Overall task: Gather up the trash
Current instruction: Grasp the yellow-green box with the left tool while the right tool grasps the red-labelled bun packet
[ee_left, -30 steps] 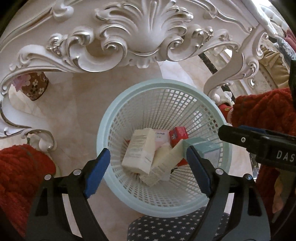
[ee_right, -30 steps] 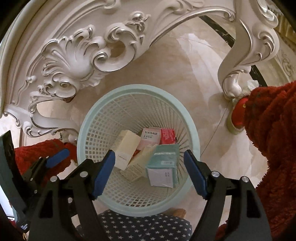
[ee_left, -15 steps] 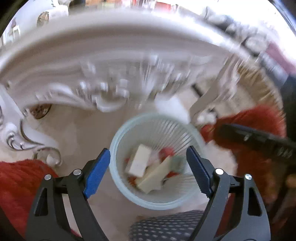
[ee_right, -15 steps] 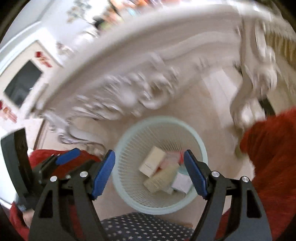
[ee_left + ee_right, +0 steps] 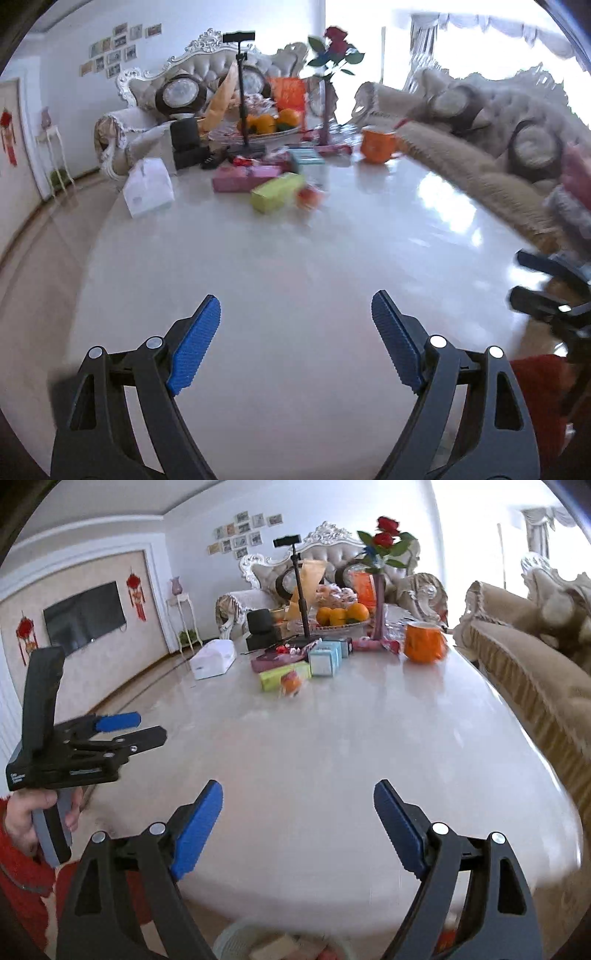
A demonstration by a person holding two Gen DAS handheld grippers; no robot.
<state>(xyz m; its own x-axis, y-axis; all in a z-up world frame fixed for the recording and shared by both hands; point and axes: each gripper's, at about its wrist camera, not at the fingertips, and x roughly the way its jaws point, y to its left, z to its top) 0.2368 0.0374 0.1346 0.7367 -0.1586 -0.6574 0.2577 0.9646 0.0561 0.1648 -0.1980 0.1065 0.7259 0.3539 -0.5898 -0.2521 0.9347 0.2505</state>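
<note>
My two grippers hang over the near end of a long pale surface [image 5: 332,746]. The left gripper [image 5: 295,314] is released, nothing between its fingers. The right gripper [image 5: 298,797] is empty too, its jaws opening. Below and behind the right fingers, cut off by the frame edge, sits the pale basket [image 5: 236,938]; boxes lie in it, too blurred to tell apart. Far ahead of both pairs of fingers the trash waits in a cluster: a green box [image 5: 284,675], a small reddish-orange item [image 5: 290,685] smeared by blur just in front of it, a teal box [image 5: 325,659], a pink box [image 5: 245,178]. Beyond them stand a fruit tray [image 5: 341,624] holding oranges, an orange mug [image 5: 424,642] and a white box [image 5: 214,660].
</note>
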